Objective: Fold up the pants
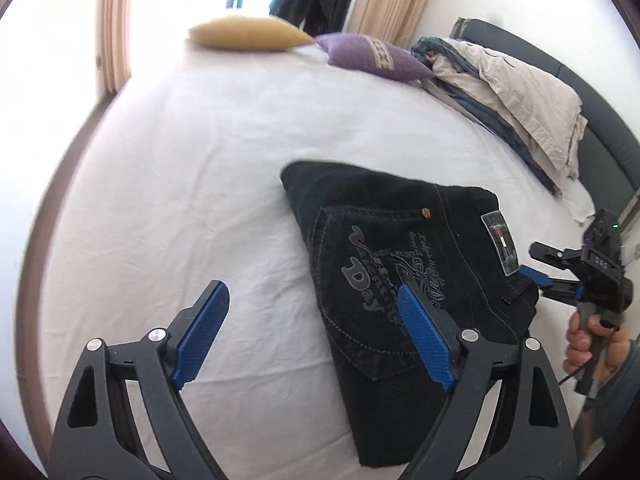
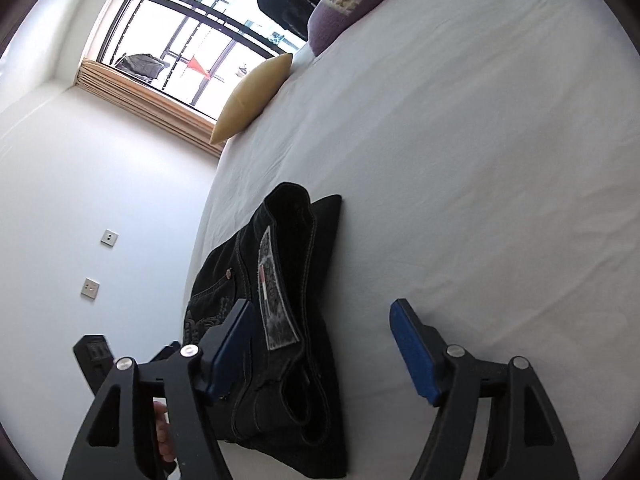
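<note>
A: Since both wrist views are fisheye, where are the pants (image 1: 400, 264)?
B: Folded dark bundle on the white bed (image 1: 180, 152), back pocket up; printed pocket lettering hard to read.
A: Left gripper (image 1: 312, 336)?
B: Jaws spread, gripping nothing; one pad over the denim, contact unclear.
A: Right gripper (image 2: 324, 352)?
B: Jaws spread, astride the waistband end; a hand (image 1: 588, 344) on its handle, cut off at frame edge.

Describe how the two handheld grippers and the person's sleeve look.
Both the left gripper and right gripper have black frames with triangular cut-outs, silver pivot bolts and blue textured finger pads. A thin black cable hangs near the grey sleeve.
</note>
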Tool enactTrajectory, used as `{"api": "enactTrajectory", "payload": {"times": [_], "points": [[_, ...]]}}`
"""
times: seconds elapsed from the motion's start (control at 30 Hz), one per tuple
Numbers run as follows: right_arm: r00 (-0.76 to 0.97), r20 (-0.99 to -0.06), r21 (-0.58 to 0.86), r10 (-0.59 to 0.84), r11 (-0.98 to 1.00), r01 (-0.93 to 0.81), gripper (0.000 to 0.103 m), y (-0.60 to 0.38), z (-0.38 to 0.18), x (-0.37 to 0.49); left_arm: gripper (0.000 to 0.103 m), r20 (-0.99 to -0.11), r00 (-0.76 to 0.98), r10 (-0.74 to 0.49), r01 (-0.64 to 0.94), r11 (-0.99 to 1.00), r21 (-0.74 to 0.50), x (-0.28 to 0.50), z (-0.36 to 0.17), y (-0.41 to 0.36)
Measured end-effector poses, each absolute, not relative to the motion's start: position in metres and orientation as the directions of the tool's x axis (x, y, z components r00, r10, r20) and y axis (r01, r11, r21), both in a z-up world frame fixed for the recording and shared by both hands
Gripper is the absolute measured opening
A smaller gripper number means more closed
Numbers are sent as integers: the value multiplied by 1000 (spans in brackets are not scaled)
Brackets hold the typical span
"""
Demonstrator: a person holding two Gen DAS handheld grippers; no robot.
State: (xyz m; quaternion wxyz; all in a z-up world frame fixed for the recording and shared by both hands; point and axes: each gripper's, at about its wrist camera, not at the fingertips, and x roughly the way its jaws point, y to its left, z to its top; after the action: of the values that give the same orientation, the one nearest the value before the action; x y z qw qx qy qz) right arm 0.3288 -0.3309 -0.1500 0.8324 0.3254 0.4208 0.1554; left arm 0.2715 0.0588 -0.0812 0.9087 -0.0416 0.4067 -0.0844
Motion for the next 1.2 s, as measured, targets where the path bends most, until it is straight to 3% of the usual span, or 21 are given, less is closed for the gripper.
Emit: {"api": "enactTrajectory", "payload": {"times": [0.03, 0.1, 0.2, 0.23, 0.27, 0.43, 0.53, 0.63, 0.9, 1.2], "points": [[632, -599, 636, 492, 772, 2, 74, -333, -137, 313, 88, -688, 712, -142, 112, 990, -88, 253, -63, 56], [700, -579, 553, 418, 832, -39, 75, -326, -101, 283, 99, -574, 818, -45, 70, 997, 21, 217, -23, 40], [813, -505, 409, 289, 910, -69, 90, -305, -40, 237, 103, -374, 925, 66, -14, 990, 141, 162, 33, 18], [852, -459, 373, 253, 925, -74, 101, -299, -21, 220, 103, -316, 941, 120, -64, 981, 183, 146, 48, 11], [889, -402, 342, 218, 937, -75, 103, -293, -1, 202, 103, -272, 947, 171, -115, 971, 211, 133, 63, 4], [962, -202, 234, 185, 963, -136, 103, -272, 78, 141, 103, -189, 971, 145, -125, 985, 118, 68, 124, -5], [966, -152, 214, 210, 961, -176, 103, -264, 110, 119, 103, -239, 956, 168, -119, 971, 207, 53, 143, -23], [964, -166, 229, 209, 959, -168, 103, -257, 127, 109, 103, -304, 934, 187, -126, 970, 209, 44, 148, -33], [915, -380, 185, 137, 980, -69, 103, -247, 103, 98, 103, -571, 814, 106, -82, 994, 69, 52, 103, -36], [841, -530, 152, 109, 988, -32, 103, -227, 64, 102, 103, -673, 735, 84, -89, 996, 27, 66, 64, -31]]}}
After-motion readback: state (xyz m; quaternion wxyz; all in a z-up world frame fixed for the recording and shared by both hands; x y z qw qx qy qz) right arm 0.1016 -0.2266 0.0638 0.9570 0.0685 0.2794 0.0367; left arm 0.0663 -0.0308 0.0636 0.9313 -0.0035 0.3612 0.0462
